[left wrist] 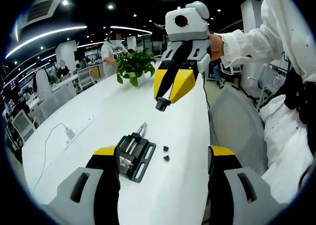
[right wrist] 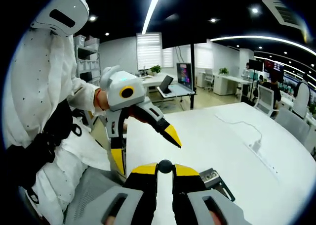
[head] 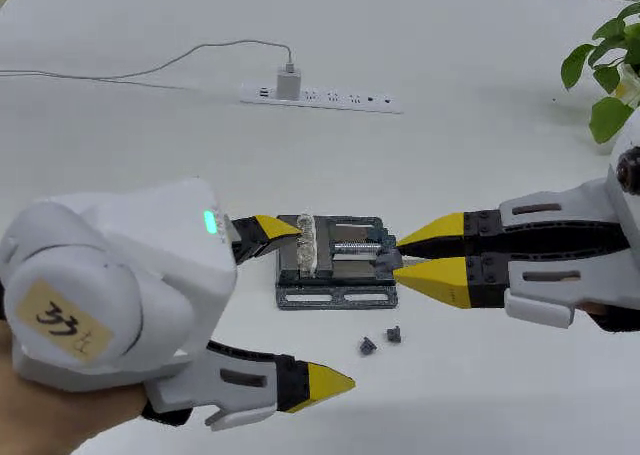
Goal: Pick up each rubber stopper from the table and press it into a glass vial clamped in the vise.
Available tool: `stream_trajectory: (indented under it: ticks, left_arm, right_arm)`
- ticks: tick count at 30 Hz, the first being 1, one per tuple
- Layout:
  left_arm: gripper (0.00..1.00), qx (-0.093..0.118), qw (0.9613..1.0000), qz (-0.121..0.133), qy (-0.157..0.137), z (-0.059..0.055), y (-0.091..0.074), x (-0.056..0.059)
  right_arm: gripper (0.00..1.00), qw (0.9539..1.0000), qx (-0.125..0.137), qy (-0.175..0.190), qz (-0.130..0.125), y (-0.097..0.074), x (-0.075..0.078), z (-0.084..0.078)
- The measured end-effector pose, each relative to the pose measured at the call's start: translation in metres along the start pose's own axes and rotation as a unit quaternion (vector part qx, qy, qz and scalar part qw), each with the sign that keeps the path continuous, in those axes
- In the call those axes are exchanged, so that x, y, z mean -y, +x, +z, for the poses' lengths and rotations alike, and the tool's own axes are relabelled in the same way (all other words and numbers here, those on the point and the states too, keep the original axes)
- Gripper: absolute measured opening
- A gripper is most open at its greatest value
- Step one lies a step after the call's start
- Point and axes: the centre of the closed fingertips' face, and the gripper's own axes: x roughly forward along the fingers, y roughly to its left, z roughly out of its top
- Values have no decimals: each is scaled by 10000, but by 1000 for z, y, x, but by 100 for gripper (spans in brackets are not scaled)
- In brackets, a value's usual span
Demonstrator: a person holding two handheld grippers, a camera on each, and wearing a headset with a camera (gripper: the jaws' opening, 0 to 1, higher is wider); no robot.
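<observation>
In the head view, we see the vise (head: 337, 287) near the centre of the white table (head: 450, 155), with clear glass vials (head: 306, 243) upright between its jaws. The left gripper (head: 318, 305) comes in from 8 o'clock, spread wide and holding nothing. One of its yellow tips appears just beside the vials and the other points toward 6 o'clock. The right gripper (head: 400, 256) reaches in from 3 o'clock with its jaws nearly together and its tips at the vise's right end. A loose stopper (head: 367, 346) and a second stopper (head: 393, 333) lie on the table near the vise, toward 5 o'clock. A power strip (head: 320, 98) lies at 12 o'clock and a plant (head: 605, 70) at 2 o'clock.

In the left gripper view, our left gripper's (left wrist: 163, 150) jaws rise at 7 and 5 o'clock, far apart and empty. The vise (left wrist: 134, 156) sits between them, nearer the 7 o'clock jaw. The right gripper (left wrist: 165, 100) hangs at 12 o'clock above the table, pinching a dark rubber stopper (left wrist: 161, 105) at its tips.

In the right gripper view, the right gripper (right wrist: 165, 171) at 6 o'clock is closed on the rubber stopper (right wrist: 165, 165). The left gripper (right wrist: 147, 155) gapes at 9 o'clock. The vise (right wrist: 215, 178) is at 5 o'clock, partly hidden behind a jaw.
</observation>
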Motion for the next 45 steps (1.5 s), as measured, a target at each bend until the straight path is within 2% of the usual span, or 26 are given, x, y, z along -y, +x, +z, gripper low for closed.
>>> stream_trajectory:
  ticks: [9, 14, 22, 27, 32, 35, 39, 44, 45]
  left_arm:
    - [82, 177, 9997, 82, -120, -10, -2, -8]
    - [87, 217, 9995, 148, -183, -18, -2, -16]
    - [94, 405, 9985, 190, -313, -28, 1, -25]
    - [96, 430, 9982, 215, -356, -35, 3, -31]
    - [99, 467, 9976, 292, -418, -41, 3, -36]
    - [99, 459, 9973, 286, -487, -47, 5, -37]
    - [99, 456, 9972, 263, -537, -52, 7, -36]
    - [99, 446, 9966, 271, -639, -57, 9, -35]
    - [99, 462, 9964, 268, -657, -58, 9, -35]
  right_arm:
    - [5, 9999, -91, 75, -44, 12, 17, 4]
    - [5, 9996, -219, 151, -80, 18, 37, 5]
    - [5, 9983, -559, 166, -77, 38, 72, 4]
    - [5, 9955, -937, 112, -69, 51, 95, -5]
    - [5, 9909, -1342, 72, -2, 65, 111, -20]
    - [5, 9865, -1639, -11, 67, 75, 122, -31]
    - [5, 9821, -1878, -81, 153, 88, 129, -41]
    - [5, 9731, -2275, -231, 268, 104, 135, -60]
    - [5, 9688, -2439, -331, 298, 106, 136, -66]
